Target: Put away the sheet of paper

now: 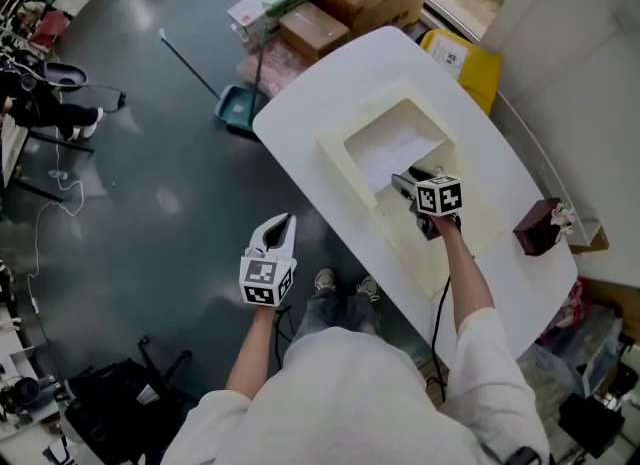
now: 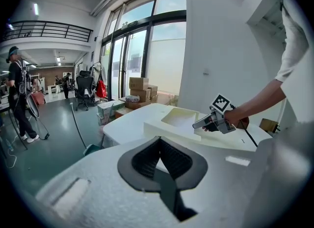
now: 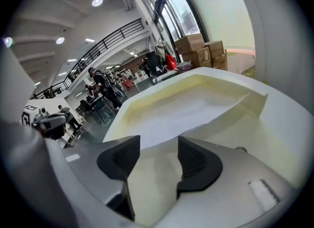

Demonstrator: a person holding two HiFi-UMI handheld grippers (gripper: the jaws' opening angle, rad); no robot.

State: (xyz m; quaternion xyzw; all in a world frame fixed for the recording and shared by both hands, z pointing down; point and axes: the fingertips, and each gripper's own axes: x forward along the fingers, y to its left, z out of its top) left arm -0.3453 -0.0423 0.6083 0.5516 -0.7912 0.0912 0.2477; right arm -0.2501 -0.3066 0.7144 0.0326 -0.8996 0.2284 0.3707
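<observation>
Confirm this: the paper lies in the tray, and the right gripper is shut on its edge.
Not quite. The paper does lie in the tray, but the right gripper is open: its jaws stand apart and press on nothing. The right gripper view shows it.

No words, brand names or numbers can be read anywhere. The only clear signs are black-and-white square markers (patterns, not letters). One faces up on the right cube [image 1: 439, 195] of the right gripper [image 1: 405, 179], right of centre in the head view. Others show on two faces of the left cube [image 1: 262, 283] of the left gripper [image 1: 278, 231], lower left of centre. At the top of that view a white label [image 1: 452, 56] sits on a yellow container [image 1: 470, 73]. The cardboard boxes [image 1: 320, 28] beside it carry print, all too small to read.
</observation>
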